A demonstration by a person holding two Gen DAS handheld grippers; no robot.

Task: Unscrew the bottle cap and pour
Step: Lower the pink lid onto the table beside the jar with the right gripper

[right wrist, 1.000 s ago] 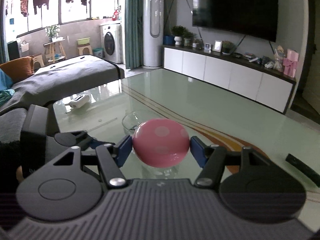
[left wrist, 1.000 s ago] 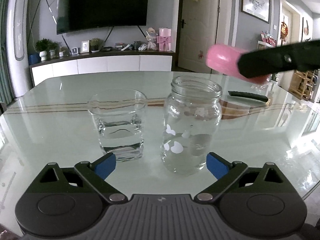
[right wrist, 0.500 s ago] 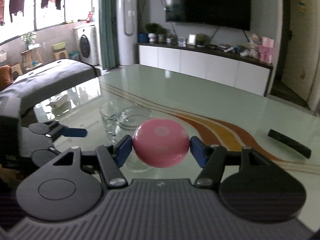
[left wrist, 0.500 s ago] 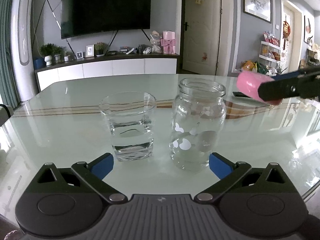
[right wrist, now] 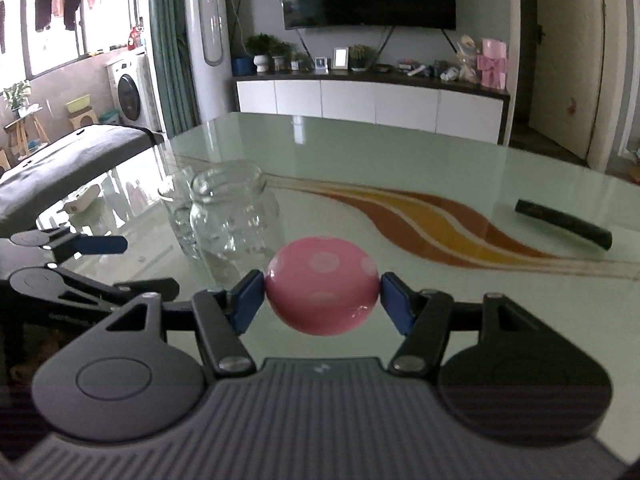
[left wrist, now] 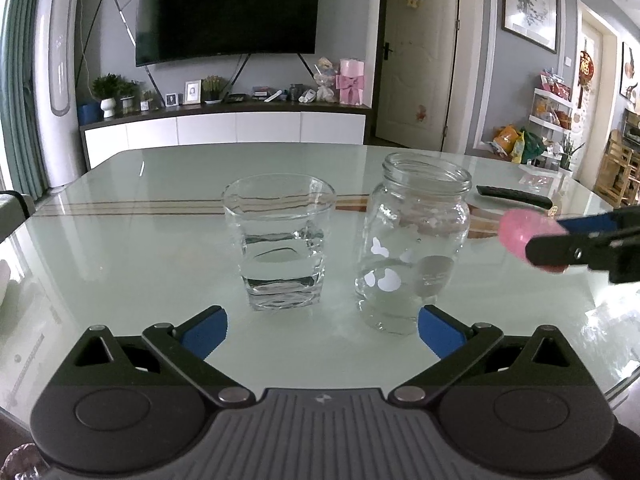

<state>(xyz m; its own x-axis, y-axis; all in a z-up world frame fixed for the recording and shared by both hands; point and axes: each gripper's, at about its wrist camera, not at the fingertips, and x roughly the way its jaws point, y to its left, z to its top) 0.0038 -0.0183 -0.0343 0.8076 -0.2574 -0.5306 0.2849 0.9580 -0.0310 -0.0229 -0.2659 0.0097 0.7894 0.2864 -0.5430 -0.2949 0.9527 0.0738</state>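
Note:
A clear glass jar [left wrist: 416, 248], open at the top with a little water at its bottom, stands upright on the glass table [left wrist: 120, 240]. Left of it stands a tumbler [left wrist: 280, 240] partly full of water. My left gripper [left wrist: 322, 320] is open just in front of both, its blue pads apart from them. My right gripper [right wrist: 322, 296] is shut on the pink polka-dot cap [right wrist: 322, 290], held above the table to the right of the jar [right wrist: 232, 216]. From the left wrist view the cap [left wrist: 520, 232] shows at the right edge.
A black remote [right wrist: 564, 224] lies on the table beyond the cap, also seen as the remote [left wrist: 514, 197] behind the jar. A white cabinet and a wall television stand past the far table edge. The table's right rim is near the right gripper.
The right gripper has sunk with the pink cap, from above the jar's rim down to about its shoulder height at the right. The left gripper's jaws stand slightly wider.

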